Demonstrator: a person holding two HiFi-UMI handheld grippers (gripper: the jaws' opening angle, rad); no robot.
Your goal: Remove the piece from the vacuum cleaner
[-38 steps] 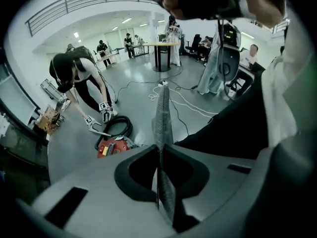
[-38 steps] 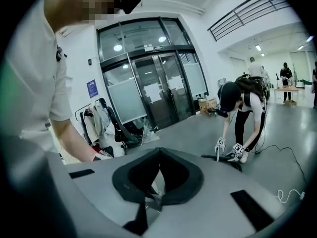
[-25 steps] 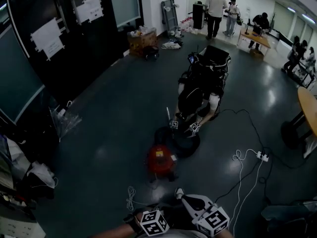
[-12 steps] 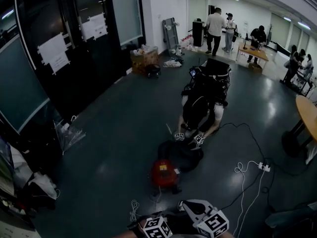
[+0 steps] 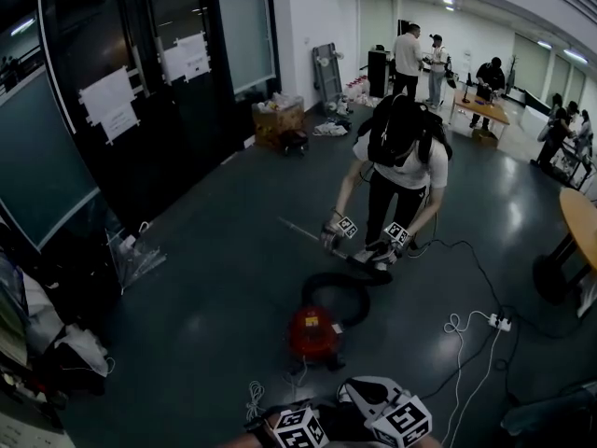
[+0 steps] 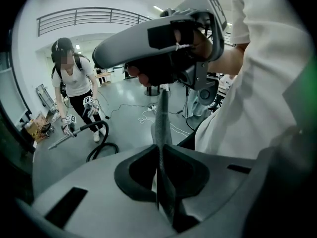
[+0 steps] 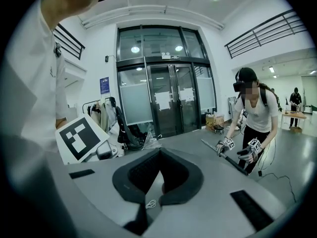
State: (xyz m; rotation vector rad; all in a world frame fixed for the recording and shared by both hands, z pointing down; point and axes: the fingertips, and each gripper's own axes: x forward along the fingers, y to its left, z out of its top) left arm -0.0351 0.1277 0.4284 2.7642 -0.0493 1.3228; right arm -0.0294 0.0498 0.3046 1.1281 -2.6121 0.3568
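A red vacuum cleaner (image 5: 313,332) stands on the dark floor ahead of me, its black hose (image 5: 338,289) looped behind it. Another person (image 5: 401,152) stands bent over it, holding the metal wand (image 5: 300,229) with two marker-cube grippers. The wand (image 7: 224,156) and that person (image 6: 74,81) also show in both gripper views. My left gripper (image 5: 297,427) and right gripper (image 5: 396,416) hang close to my body at the bottom edge, far from the vacuum. The left gripper (image 6: 161,133) is shut with nothing between its jaws. The right gripper (image 7: 147,202) also looks shut and empty.
A white power strip and cable (image 5: 492,322) lie right of the vacuum, a coiled cord (image 5: 254,398) near my feet. A round table (image 5: 583,215) stands far right, boxes (image 5: 278,115) by the wall, bags (image 5: 131,255) at left. Several people (image 5: 408,49) stand at the back.
The other person has risen from a crouch to a bent stand, lifting the wand and hose off the floor. My view has tilted upward. My grippers have stayed at my body.
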